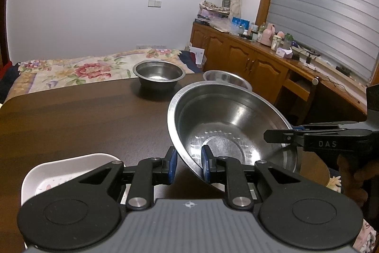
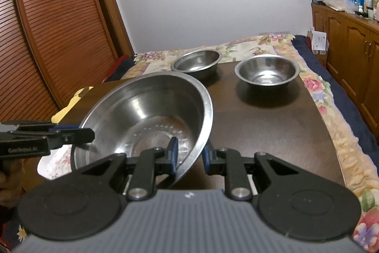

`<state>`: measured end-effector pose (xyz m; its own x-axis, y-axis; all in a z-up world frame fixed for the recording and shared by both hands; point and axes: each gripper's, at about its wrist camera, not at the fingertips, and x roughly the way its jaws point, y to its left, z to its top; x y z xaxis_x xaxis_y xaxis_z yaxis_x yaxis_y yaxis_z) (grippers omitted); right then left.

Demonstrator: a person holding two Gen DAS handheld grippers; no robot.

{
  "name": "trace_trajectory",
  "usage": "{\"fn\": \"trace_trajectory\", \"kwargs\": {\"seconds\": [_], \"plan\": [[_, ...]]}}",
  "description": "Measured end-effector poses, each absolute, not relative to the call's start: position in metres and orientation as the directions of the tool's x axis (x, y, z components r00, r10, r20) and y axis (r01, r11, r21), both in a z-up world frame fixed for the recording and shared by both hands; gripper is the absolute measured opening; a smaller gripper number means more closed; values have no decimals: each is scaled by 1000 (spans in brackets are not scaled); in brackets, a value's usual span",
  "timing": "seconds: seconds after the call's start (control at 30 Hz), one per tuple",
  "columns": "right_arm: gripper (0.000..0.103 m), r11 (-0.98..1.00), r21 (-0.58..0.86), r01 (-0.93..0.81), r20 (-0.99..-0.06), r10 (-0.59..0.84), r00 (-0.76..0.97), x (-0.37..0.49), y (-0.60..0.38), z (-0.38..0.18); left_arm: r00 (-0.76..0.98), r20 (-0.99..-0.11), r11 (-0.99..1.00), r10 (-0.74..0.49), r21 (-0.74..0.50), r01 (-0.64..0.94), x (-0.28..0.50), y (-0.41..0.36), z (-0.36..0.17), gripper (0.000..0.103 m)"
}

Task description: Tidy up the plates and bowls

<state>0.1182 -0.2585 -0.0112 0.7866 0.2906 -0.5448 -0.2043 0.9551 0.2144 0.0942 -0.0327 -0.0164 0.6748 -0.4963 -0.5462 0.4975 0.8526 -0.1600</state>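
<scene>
The white dish is sitting half hidden behind the left gripper at 7 o'clock in the left wrist view, and its far part cannot be made out. The large steel bowl is tilting above the dark table, both grippers straddling its rim on opposite sides; the right gripper and the left are each standing parted, not pinching. Two small bowls are resting at 12 and 1 o'clock, apart.
</scene>
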Motion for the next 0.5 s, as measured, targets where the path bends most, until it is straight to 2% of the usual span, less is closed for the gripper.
{"fn": "trace_trajectory", "kwargs": {"seconds": [0.5], "plan": [[23,954,230,-192,-570,293,768,111,-252,-26,657,-572,856,-492,-180,484,94,-28,-35,23]]}}
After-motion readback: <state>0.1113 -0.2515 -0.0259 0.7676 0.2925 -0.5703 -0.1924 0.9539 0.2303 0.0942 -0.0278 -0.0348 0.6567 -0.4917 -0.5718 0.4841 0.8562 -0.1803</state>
